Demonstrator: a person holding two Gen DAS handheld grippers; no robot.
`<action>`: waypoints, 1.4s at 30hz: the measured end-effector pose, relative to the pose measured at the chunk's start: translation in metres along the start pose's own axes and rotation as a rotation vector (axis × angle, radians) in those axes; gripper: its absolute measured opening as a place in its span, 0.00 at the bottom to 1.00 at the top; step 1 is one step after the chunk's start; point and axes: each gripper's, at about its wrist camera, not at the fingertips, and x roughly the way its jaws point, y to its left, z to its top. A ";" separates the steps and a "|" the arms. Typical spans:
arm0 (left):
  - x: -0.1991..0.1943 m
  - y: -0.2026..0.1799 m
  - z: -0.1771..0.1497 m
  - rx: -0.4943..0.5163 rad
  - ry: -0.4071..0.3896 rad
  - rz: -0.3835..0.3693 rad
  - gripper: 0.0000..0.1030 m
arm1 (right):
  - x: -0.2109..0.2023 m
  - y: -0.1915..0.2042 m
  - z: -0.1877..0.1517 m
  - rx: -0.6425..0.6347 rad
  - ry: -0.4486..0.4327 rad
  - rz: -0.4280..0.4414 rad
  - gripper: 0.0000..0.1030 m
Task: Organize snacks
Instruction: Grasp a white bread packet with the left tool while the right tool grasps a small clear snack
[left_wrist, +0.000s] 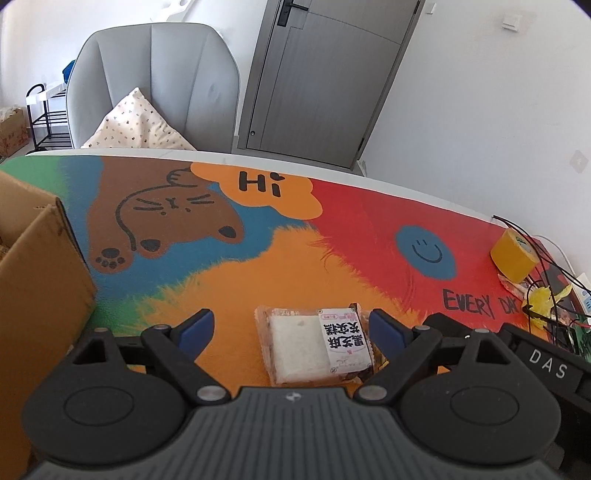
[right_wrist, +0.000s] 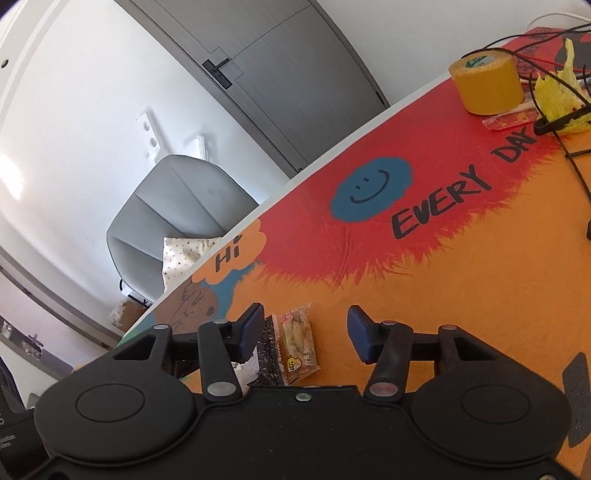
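Observation:
In the left wrist view a clear-wrapped white cake snack (left_wrist: 316, 343) with a black-lettered label lies on the colourful mat (left_wrist: 258, 266). My left gripper (left_wrist: 291, 328) is open just above the mat; the snack lies between its blue-padded fingers, nearer the right one. The right gripper's black body (left_wrist: 517, 347) shows at the right edge. In the right wrist view my right gripper (right_wrist: 304, 332) is open and empty; a small orange-wrapped biscuit snack (right_wrist: 297, 345) lies between its fingers, beside a dark-wrapped snack (right_wrist: 264, 354) partly hidden by the left finger.
An open cardboard box (left_wrist: 40, 295) stands at the left. A yellow tape roll (left_wrist: 513, 254) (right_wrist: 485, 83), yellow crumpled wrapper (right_wrist: 557, 99) and black cables (right_wrist: 576, 162) lie at the mat's right end. A grey armchair (left_wrist: 155, 85) with a cushion stands behind the table.

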 end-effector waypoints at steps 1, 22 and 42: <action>0.003 -0.002 -0.001 0.001 0.006 0.002 0.87 | 0.002 -0.004 0.000 0.013 0.006 -0.002 0.50; 0.020 -0.003 -0.011 0.063 0.006 0.012 0.58 | 0.017 -0.002 -0.010 -0.005 0.036 0.001 0.48; -0.003 0.031 -0.012 0.058 0.006 0.060 0.76 | 0.026 0.025 -0.024 -0.205 0.018 -0.092 0.20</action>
